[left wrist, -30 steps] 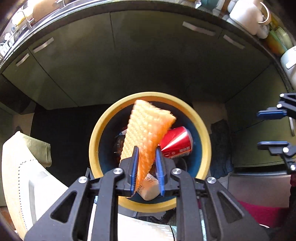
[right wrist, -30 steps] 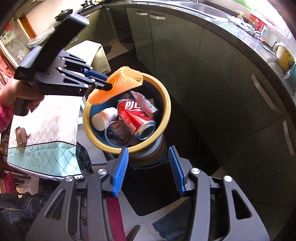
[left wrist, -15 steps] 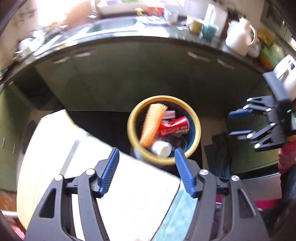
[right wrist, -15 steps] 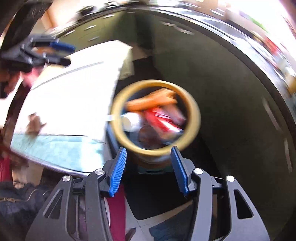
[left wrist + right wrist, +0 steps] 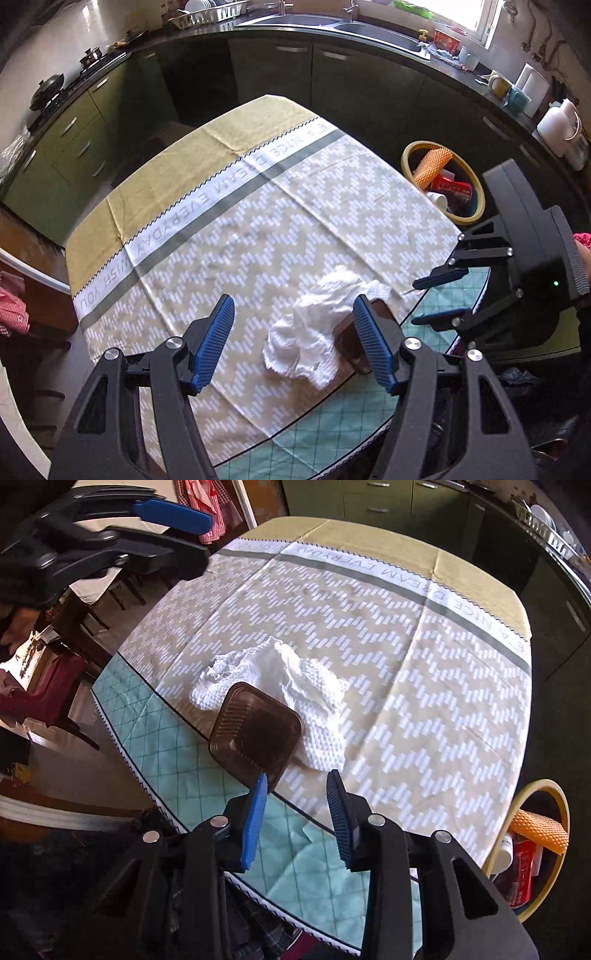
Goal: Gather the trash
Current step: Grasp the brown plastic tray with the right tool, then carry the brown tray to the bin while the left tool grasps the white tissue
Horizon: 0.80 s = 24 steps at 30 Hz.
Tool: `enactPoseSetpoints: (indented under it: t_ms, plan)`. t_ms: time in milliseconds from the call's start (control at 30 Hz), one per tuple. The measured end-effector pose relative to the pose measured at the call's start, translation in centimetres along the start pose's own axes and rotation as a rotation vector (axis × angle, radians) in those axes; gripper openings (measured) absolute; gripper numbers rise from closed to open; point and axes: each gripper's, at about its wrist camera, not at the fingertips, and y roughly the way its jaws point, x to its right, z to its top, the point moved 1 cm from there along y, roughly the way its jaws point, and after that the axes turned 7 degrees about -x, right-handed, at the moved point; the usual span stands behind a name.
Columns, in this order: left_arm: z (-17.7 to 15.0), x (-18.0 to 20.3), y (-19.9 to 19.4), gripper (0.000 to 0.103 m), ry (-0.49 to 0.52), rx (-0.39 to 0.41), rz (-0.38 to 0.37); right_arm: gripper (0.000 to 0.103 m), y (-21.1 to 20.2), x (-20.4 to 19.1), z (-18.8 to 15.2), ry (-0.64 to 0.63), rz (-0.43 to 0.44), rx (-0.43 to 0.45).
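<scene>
A crumpled white paper towel [image 5: 321, 325] lies on the table's patterned cloth [image 5: 258, 229], also in the right wrist view [image 5: 295, 686]. A brown square plastic lid [image 5: 255, 734] lies beside it, partly hidden by a finger in the left wrist view [image 5: 351, 339]. A yellow-rimmed bin [image 5: 476, 210] beside the table holds an orange foam net [image 5: 430, 166], a red can [image 5: 452, 188] and a white cup. My left gripper [image 5: 291, 343] is open and empty above the towel. My right gripper [image 5: 297, 816] is open and empty just short of the lid.
The bin also shows at the right edge of the right wrist view [image 5: 532, 786]. Dark green kitchen cabinets [image 5: 332, 74] and a worktop with sink, cups and a kettle curve behind the table. A teal quilted mat [image 5: 207, 775] covers the table's near edge.
My left gripper let go of the orange foam net into the bin and opened. Both grippers swung from the bin back over the table, toward the towel and lid.
</scene>
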Motion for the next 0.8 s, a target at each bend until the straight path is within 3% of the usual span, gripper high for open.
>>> enactPoseSetpoints:
  t_ms: [300,367,400,633,800]
  plan:
    - [-2.3,-1.5,0.6,0.066,-0.006,-0.011,0.001,0.018,4.1,0.2,2.7,0.048,-0.006,-0.081]
    - [-2.3,-1.7,0.7,0.066,-0.010,-0.011,0.001,0.007,4.6,0.4,2.8,0.055,-0.002,-0.082]
    - [-2.3,-1.7,0.7,0.066,-0.014,-0.009,0.002,0.007,4.6,0.6,2.8,0.057,0.004,-0.078]
    - [-1.4,-0.7,2.2,0.071,0.011,-0.035,-0.014,0.005,-0.4,2.9,-0.1,0.110,-0.021,0.021]
    - [-0.2,1.3,6.6,0.077,0.080,-0.132,-0.005,0.005,-4.7,7.4,-4.7,0.234,-0.039,0.096]
